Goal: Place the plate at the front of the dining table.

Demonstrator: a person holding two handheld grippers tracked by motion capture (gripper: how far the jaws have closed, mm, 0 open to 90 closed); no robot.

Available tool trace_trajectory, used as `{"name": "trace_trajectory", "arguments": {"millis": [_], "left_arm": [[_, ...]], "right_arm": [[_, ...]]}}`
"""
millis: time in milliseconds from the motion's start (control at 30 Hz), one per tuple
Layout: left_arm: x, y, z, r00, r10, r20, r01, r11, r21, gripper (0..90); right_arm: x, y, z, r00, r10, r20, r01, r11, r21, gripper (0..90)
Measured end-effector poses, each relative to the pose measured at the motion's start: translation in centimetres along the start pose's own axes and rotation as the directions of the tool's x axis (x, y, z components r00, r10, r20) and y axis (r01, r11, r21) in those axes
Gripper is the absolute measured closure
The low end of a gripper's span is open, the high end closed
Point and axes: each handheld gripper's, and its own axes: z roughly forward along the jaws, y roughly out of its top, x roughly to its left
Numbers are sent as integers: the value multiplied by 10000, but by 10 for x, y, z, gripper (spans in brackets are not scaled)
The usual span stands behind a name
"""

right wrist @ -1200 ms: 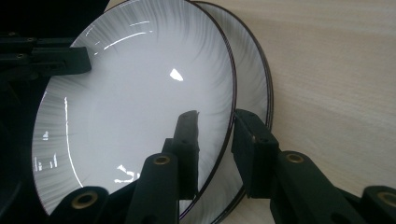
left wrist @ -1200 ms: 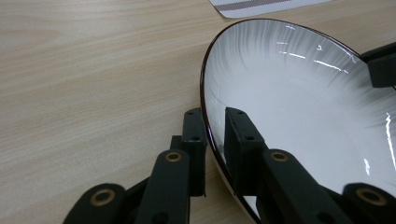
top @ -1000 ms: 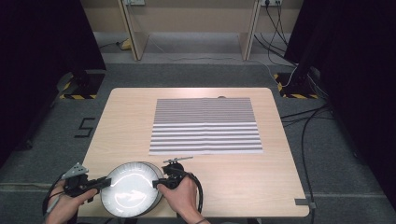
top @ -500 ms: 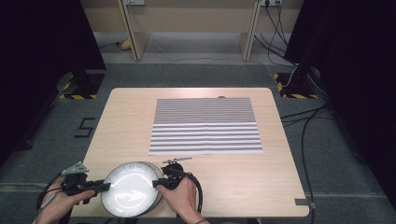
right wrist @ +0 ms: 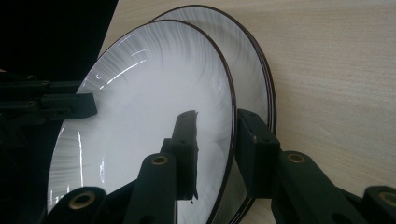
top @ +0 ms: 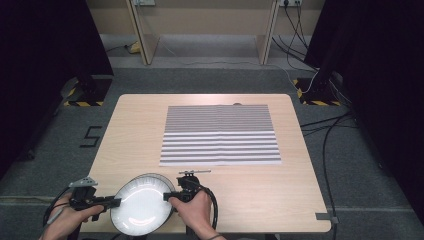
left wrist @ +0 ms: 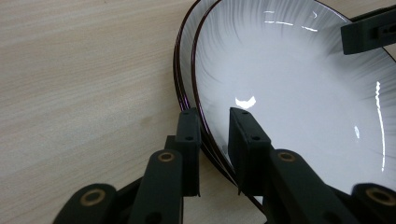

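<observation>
Two white plates with dark rims are stacked at the table's near edge. The top plate [top: 142, 205] [left wrist: 303, 93] [right wrist: 154, 93] sits shifted off the lower plate [top: 162, 177] [left wrist: 184, 51] [right wrist: 252, 51]. My left gripper [top: 117, 202] [left wrist: 215, 135] straddles the top plate's left rim. Its jaws have just been closing with the rim between them. My right gripper [top: 167, 196] [right wrist: 217, 140] is shut on the opposite rim, one jaw over the plate's inside and one outside. A hand holds each gripper.
A grey and white striped mat [top: 220, 134] lies flat in the far half of the wooden table [top: 280, 200]. Bare wood lies to the right of the plates. Cables and dark stands are on the floor around the table.
</observation>
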Motion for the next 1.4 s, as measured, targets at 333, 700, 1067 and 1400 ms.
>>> {"name": "trace_trajectory", "arguments": {"millis": [333, 700, 1067, 1400], "left_arm": [[0, 3, 0, 9997, -211, -115, 208, 9995, -216, 771], [5, 14, 9, 9992, -191, -345, 157, 9952, -967, 809], [12, 26, 26, 9981, 385, 489, -327, 9930, -1138, 748], [11, 25, 27, 9979, 539, 352, -495, 9921, -1156, 782]], "right_arm": [[-1, 3, 1, 9977, -558, 385, 548, 9982, 263, 828], [-1, 18, 0, 9823, -1685, 822, 1749, 9814, -787, 858], [2, 24, 2, 9611, -2661, 738, 2726, 9570, -990, 865], [-8, 24, 1, 9707, -2355, 481, 2388, 9675, -829, 822]]}}
